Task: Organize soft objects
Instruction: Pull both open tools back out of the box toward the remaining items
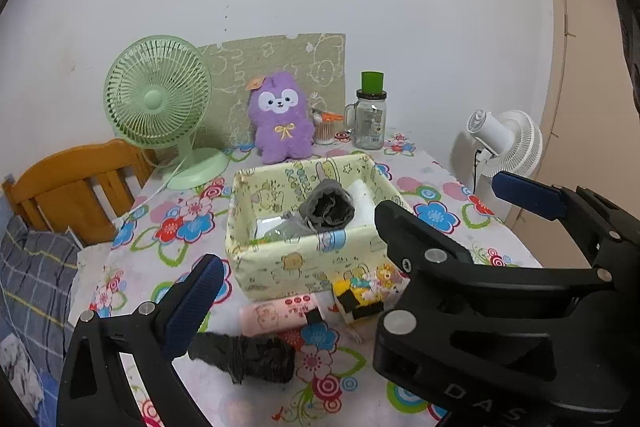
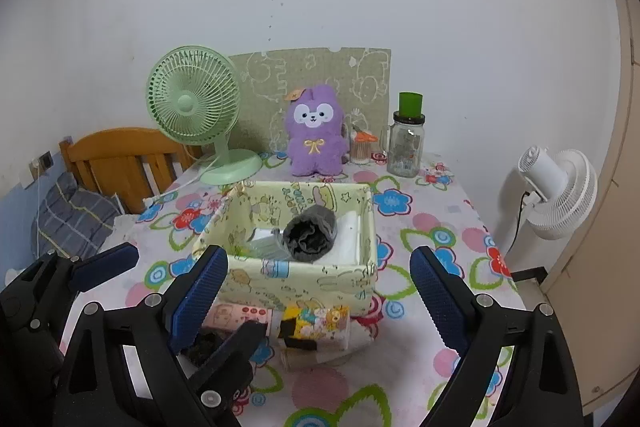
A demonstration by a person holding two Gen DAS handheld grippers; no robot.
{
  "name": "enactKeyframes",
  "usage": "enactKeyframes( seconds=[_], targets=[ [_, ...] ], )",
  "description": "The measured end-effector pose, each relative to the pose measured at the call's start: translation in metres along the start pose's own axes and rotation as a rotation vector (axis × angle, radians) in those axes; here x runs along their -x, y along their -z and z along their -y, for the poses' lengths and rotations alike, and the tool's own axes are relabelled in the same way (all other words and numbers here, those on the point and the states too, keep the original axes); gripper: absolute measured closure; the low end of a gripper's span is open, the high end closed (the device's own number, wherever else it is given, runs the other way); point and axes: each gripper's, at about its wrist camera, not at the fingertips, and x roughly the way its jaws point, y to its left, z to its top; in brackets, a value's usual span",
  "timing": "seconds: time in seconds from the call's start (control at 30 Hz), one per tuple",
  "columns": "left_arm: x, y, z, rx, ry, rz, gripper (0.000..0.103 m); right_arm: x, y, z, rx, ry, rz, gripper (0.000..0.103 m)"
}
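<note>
Nearest the lens, at the bottom of the right wrist view, the right claw (image 2: 320, 291) stands wide, with nothing between its blue pads (image 2: 200, 295). At lower left of that view the left claw (image 2: 172, 301) appears from the side; its own view shows it wide too, one pad at lower left and the other at right, holding nothing. On the floral desk (image 2: 432, 359), just beyond the claws, lies a black sock roll (image 1: 248, 355) at lower centre of the left wrist view. Behind it are a pink roll (image 1: 280, 315) and a yellow patterned roll (image 1: 364, 291), side by side and just in front of the box. At mid-frame stands the pale yellow fabric box (image 2: 320, 279), open-topped; inside it a grey sock roll (image 2: 310, 237) rests tilted, with a white folded item (image 2: 350, 237) to its right and a clear plastic packet (image 2: 266, 245) to its left. Beyond the box, a purple plush toy (image 2: 316, 137) sits upright at centre, against a green patterned board (image 2: 260, 75) leaning on the wall. Left of the plush stands a green desk fan (image 2: 194, 109); right of it are a small cotton-swab container (image 2: 362, 147) and a glass jar with a green cap (image 2: 408, 143). At far left a wooden chair (image 2: 124, 159) adjoins the desk, beside a grey plaid pillow (image 2: 68, 223). At far right, off the desk, stands a white fan (image 2: 560, 187).
</note>
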Motion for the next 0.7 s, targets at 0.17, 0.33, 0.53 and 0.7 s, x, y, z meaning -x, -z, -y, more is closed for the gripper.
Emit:
enactKeyframes(
  seconds=[0.17,0.33,0.53,0.7],
  targets=[
    [0.001,0.01,0.0,0.003,0.0,-0.018,0.001,0.004,0.01,-0.002,0.004,-0.008,-0.015,0.008],
    [0.005,0.022,0.0,0.01,-0.02,0.004,0.001,0.006,0.021,-0.004,0.006,-0.016,-0.023,0.008],
    [0.004,0.035,-0.003,0.023,-0.027,0.005,0.001,0.007,0.033,-0.009,0.018,-0.014,-0.021,0.008],
    [-0.001,0.046,-0.005,0.026,-0.03,-0.011,0.001,0.003,0.044,-0.011,0.015,-0.026,-0.033,0.008]
  ],
)
